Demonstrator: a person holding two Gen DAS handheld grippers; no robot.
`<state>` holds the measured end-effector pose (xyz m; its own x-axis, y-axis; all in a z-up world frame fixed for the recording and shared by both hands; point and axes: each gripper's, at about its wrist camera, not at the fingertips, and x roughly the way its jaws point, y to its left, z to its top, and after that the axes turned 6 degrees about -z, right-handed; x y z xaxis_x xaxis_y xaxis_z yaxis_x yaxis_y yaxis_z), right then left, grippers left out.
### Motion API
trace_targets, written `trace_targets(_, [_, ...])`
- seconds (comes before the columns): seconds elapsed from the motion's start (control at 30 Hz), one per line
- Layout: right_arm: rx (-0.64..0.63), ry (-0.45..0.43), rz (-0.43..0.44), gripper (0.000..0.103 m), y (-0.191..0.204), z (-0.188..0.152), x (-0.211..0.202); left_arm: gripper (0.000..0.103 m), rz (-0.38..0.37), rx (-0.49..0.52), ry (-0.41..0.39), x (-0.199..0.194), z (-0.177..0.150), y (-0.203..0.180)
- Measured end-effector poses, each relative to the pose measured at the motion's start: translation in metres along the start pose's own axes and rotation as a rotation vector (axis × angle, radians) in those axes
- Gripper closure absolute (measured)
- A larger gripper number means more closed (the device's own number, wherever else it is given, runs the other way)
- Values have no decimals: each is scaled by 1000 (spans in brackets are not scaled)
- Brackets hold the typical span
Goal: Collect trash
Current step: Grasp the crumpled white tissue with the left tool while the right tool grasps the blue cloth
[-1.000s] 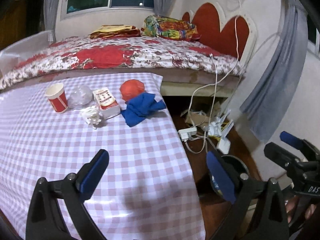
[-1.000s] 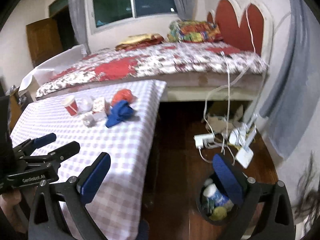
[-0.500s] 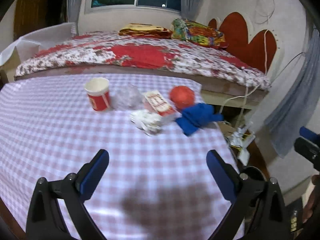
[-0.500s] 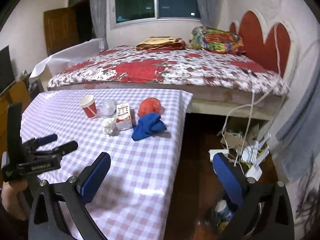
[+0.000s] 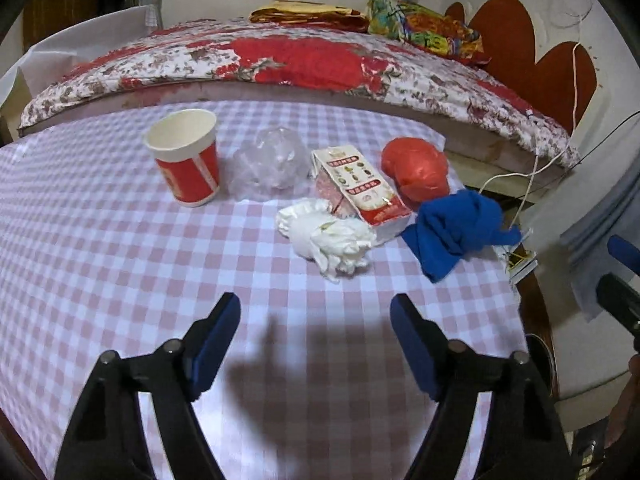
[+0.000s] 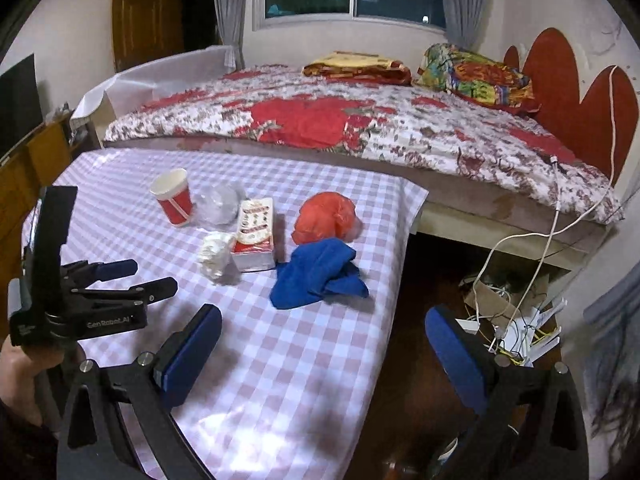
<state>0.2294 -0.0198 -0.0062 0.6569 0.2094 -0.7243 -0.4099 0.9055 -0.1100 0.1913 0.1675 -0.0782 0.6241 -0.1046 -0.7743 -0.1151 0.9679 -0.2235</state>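
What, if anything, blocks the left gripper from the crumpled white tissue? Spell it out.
Nothing visible does. The left gripper has just been closing its jaws part-way, with nothing between them. Only bare checked tablecloth lies between it and the crumpled white tissue. The carton sits just behind the tissue, not in front.

A red paper cup [image 5: 185,156] stands upright on the desk [image 5: 100,264], beside crumpled clear plastic [image 5: 267,164]. A flat carton [image 5: 360,192] touches a white tissue wad [image 5: 328,236]. A red bag [image 5: 416,168] and blue cloth [image 5: 452,232] lie near the edge.
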Motion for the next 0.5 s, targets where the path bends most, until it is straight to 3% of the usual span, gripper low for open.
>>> trace_targets(0.1, [-1, 26, 4, 7, -5, 5, 26, 24, 33, 4, -6, 15, 8, 0])
trace_targets(0.5, [-28, 122, 36, 21, 0, 20, 117, 24, 10, 25, 30, 55, 17, 5])
